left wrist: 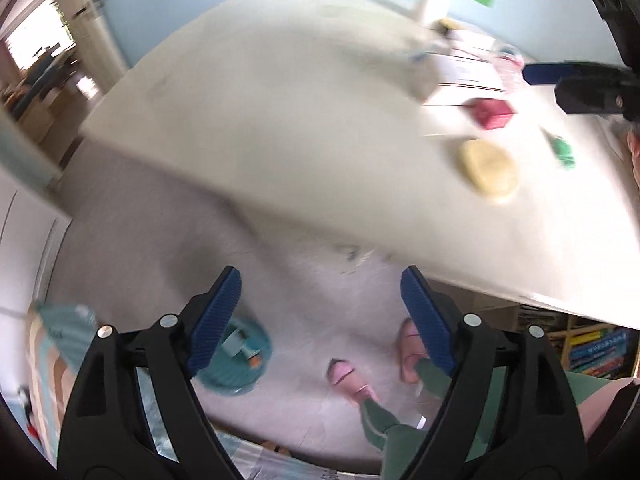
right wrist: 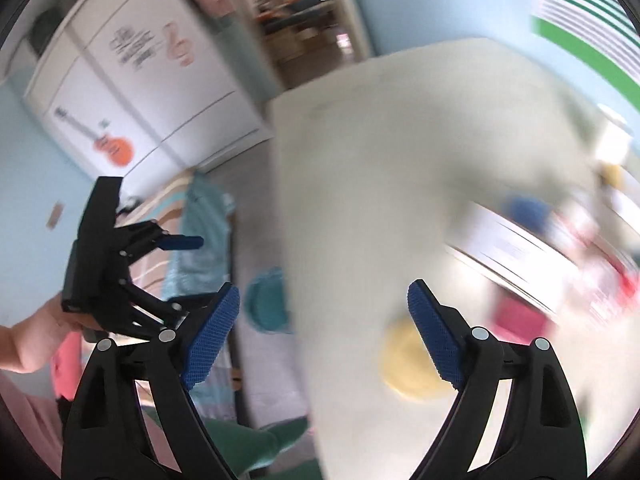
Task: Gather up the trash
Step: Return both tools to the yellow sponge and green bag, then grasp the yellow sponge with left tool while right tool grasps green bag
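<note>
Now yellow trash on table, outside both jaws.

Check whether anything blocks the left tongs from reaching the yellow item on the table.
Nothing visible does. The left tongs are open and empty over the floor beside the table. The yellow item lies in the open on the tabletop, apart from the red box and the green piece.

One white table carries one pale yellow round item, one magenta box and one green piece, all at right; one teal bin sits lower left. Two grippers appear.
</note>
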`<state>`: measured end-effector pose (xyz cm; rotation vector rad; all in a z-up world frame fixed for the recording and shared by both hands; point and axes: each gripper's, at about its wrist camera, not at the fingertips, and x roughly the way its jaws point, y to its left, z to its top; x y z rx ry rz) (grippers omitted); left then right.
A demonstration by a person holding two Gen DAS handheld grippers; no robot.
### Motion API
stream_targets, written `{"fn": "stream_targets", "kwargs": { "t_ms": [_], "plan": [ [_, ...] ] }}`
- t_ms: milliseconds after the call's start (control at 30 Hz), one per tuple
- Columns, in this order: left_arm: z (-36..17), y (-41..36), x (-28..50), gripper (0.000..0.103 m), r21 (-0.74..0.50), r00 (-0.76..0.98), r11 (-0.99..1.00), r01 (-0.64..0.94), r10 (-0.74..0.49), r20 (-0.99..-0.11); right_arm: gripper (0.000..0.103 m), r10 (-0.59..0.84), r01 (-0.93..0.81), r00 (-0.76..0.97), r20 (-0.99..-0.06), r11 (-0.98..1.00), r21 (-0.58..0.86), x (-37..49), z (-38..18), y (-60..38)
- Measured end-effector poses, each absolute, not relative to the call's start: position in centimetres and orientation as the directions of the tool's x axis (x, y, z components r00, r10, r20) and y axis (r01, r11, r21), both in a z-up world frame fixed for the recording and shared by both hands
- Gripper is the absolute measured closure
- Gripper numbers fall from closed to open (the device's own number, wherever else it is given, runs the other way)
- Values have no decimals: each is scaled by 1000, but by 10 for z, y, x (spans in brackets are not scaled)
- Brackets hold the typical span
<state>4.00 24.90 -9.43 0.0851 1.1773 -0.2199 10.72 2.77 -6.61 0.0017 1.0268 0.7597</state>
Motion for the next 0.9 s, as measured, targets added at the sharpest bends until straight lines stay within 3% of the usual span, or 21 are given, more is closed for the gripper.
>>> {"fn": "stream_targets", "kwargs": {
  "t_ms": [333,467,667,900],
  "plan": [
    [-107,135,81,13,-94,309,909,405,-233,-922,15,389,-412,350,-852,881,233,84,-115,-131],
    [-118,99,92,8,-54,307,895,443,-208,-928,15,278,-393,350,-894,910,129,83,-138,-151],
    [-144,85,110,8,-89,243,914,397,-197,-950,15,238,-401,350,-906,912,84,86,-169,-166],
    [-156,69,113,8,-40,248,915,401,-150,-957,15,178,-478,346,-921,878,-9,91,-194,-163]
  ]
}}
